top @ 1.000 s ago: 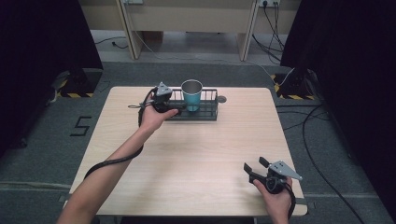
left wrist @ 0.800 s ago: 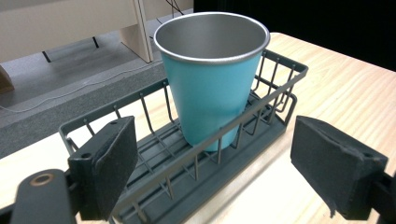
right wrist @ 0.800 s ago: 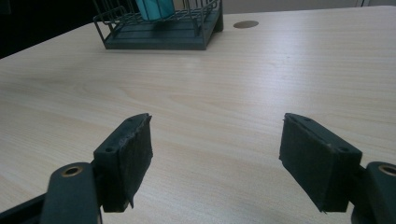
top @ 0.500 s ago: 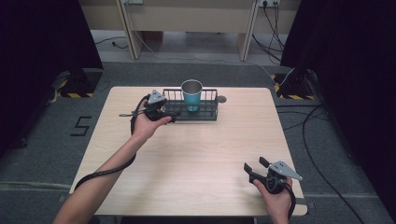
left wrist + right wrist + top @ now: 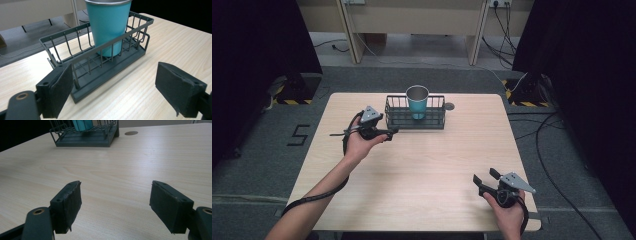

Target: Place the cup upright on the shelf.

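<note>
Teal cup (image 5: pixel 417 101) stands upright inside the dark wire rack (image 5: pixel 415 120) at 12 o'clock on the table (image 5: pixel 422 170), roughly mid-length in the rack, its rim well above the top rail. In the left gripper view the cup (image 5: pixel 108 25) shows a metal lip and a smooth teal wall tapering toward the base; the base sits on the rack (image 5: pixel 100 60) floor behind the front rail.

Left gripper (image 5: pixel 388 133): released, jaws spread wide, nothing between them, just beside the rack's near-left corner at 11 o'clock. Right gripper (image 5: pixel 479 181): also released and empty, resting low at 5 o'clock, well apart from the rack.

Handling, as judged:
- Cup looks like thin coated metal: light, rigid, not fragile, but slick, and the taper invites slipping downward out of a pinch.
- Best hold is probably high on the wall above the rail, or 1 pad inside and 1 outside the lip; lift straight up to clear the wires.
- Rack is stiff wire on a solid tray, matte dark grey; likely light enough to drag if the cup snags.
- Table is pale wood-grain laminate, smooth, low friction.
- Jaw pads (image 5: pixel 60 87) are black, slightly worn foam or rubber.
</note>
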The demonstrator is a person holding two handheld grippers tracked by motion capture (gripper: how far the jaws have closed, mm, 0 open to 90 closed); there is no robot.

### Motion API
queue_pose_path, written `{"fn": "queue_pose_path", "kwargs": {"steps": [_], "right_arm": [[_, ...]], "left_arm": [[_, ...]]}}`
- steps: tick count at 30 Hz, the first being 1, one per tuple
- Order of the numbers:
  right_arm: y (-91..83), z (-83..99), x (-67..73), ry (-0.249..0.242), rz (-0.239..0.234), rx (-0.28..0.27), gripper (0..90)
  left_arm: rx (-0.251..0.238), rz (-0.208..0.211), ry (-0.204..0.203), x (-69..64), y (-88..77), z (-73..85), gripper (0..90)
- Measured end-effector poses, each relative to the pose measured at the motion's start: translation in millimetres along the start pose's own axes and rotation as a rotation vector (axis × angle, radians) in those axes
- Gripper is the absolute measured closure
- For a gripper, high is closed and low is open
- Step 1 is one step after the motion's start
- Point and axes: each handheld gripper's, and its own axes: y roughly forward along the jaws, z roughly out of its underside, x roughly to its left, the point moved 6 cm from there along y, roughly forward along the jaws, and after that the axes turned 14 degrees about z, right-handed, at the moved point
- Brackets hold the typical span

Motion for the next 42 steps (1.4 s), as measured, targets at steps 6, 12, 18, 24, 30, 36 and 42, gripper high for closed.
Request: {"fn": "queue_pose_path", "kwargs": {"steps": [6, 12, 18, 24, 30, 36, 42], "right_arm": [[0.0, 0.0, -0.1, -0.001, 0.001, -0.001, 26.1], [-0.3, 0.2, 0.0, 0.001, 0.001, 0.000, 26.1], [-0.3, 0.3, 0.2, 0.002, 0.001, 0.001, 26.1], [-0.4, 0.2, -0.1, 0.003, 0.002, 0.001, 26.1], [-0.4, 0.2, 0.1, 0.003, 0.002, 0.000, 26.1], [-0.4, 0.3, 0.1, 0.003, 0.004, 0.000, 26.1], [-0.3, 0.3, 0.2, 0.002, 0.005, 0.001, 26.1]], "left_arm": [[0.006, 0.002, -0.006, -1.9, -8.0, 10.4, 14.4], [0.007, 0.005, -0.016, -3.6, -14.9, 18.6, 14.4], [0.008, 0.002, -0.016, -4.7, -22.4, 27.5, 14.4], [0.000, 0.009, -0.022, -9.3, -28.8, 38.2, 14.5], [-0.010, 0.009, -0.020, -11.7, -37.2, 48.3, 14.5], [-0.004, 0.010, -0.017, -13.8, -45.4, 59.5, 14.5], [0.009, 0.015, -0.033, -18.0, -52.1, 77.2, 14.5]]}}
